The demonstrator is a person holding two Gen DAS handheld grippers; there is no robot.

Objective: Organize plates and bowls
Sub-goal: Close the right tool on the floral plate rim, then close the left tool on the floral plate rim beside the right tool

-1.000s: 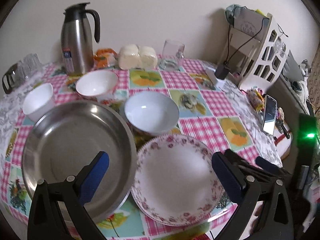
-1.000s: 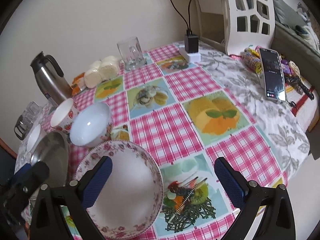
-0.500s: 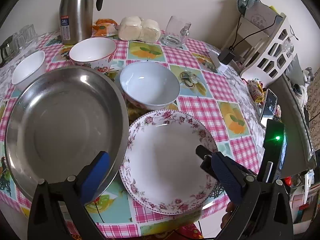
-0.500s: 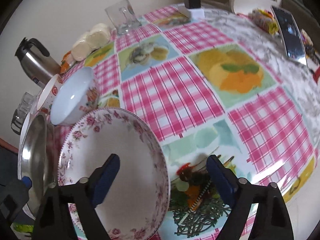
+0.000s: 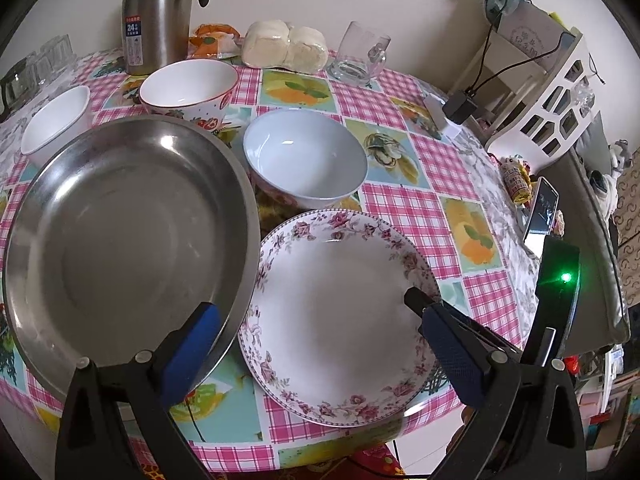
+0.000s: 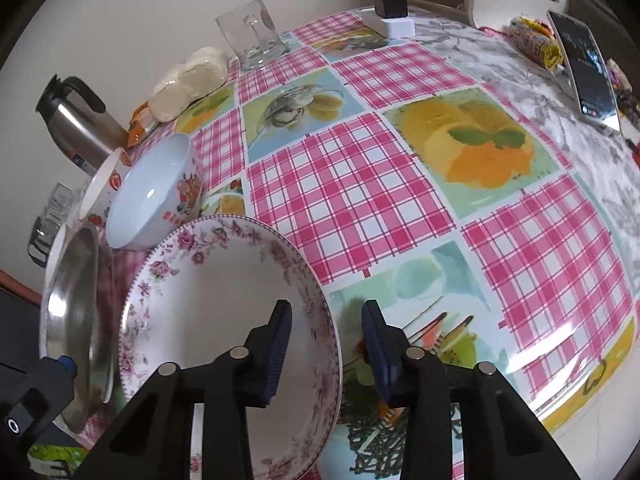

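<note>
A floral-rimmed white plate lies near the table's front edge, beside a large steel plate. Behind them stand a pale blue bowl, a strawberry-patterned bowl and a small white bowl. My left gripper hangs open above the two plates, holding nothing. My right gripper straddles the right rim of the floral plate. Its jaws are closing, one pad inside the rim and one outside, with gaps still showing. One of its fingers shows over that rim.
A steel thermos, wrapped buns and a glass mug line the back by the wall. A phone, a charger and a white rack sit to the right. Glasses stand far left.
Both grippers have come down closer to the plates. The right gripper's jaws have narrowed from wide apart to either side of the floral plate's rim. The left jaws stay wide.
</note>
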